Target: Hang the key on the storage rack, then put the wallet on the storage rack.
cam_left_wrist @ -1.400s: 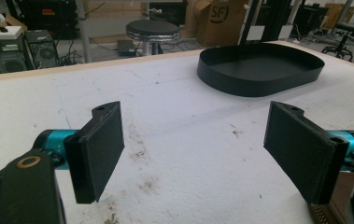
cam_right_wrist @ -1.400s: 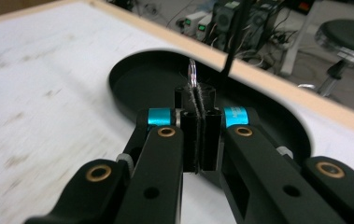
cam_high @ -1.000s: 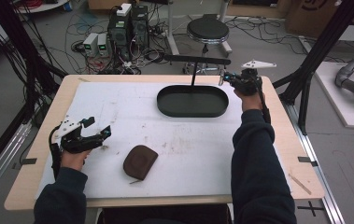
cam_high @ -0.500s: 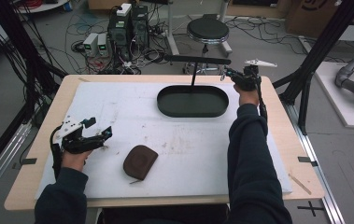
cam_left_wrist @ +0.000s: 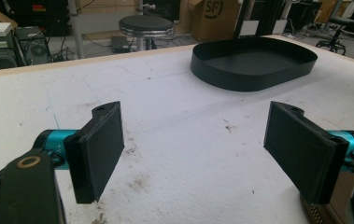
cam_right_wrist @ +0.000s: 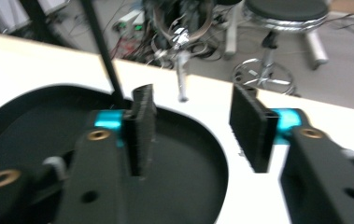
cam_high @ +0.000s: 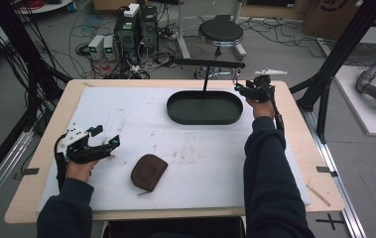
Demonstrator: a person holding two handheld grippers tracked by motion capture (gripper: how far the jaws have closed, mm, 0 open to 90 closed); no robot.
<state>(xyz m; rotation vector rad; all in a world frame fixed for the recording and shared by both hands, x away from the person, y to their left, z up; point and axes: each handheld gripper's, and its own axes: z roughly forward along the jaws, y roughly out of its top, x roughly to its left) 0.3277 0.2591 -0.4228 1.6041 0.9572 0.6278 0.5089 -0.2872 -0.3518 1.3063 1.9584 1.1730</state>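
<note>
Two grippers over the counter [cam_high: 126, 106]. High view: left gripper [cam_high: 107, 143] near the front-left, jaws apart and empty, with the brown pouch [cam_high: 149, 171] just beside it to the right, lying flat on the white mat. Right gripper [cam_high: 239, 87] at the far right end of the black oval tray [cam_high: 204, 119], jaws apart.

Left gripper view: left gripper [cam_left_wrist: 193, 154] wide open above bare mat, tray [cam_left_wrist: 254, 77] well ahead.

Right gripper view: right gripper [cam_right_wrist: 191, 123] open, holding nothing, one jaw over the tray [cam_right_wrist: 198, 186], the other over the mat beside it; slightly blurred.
</note>
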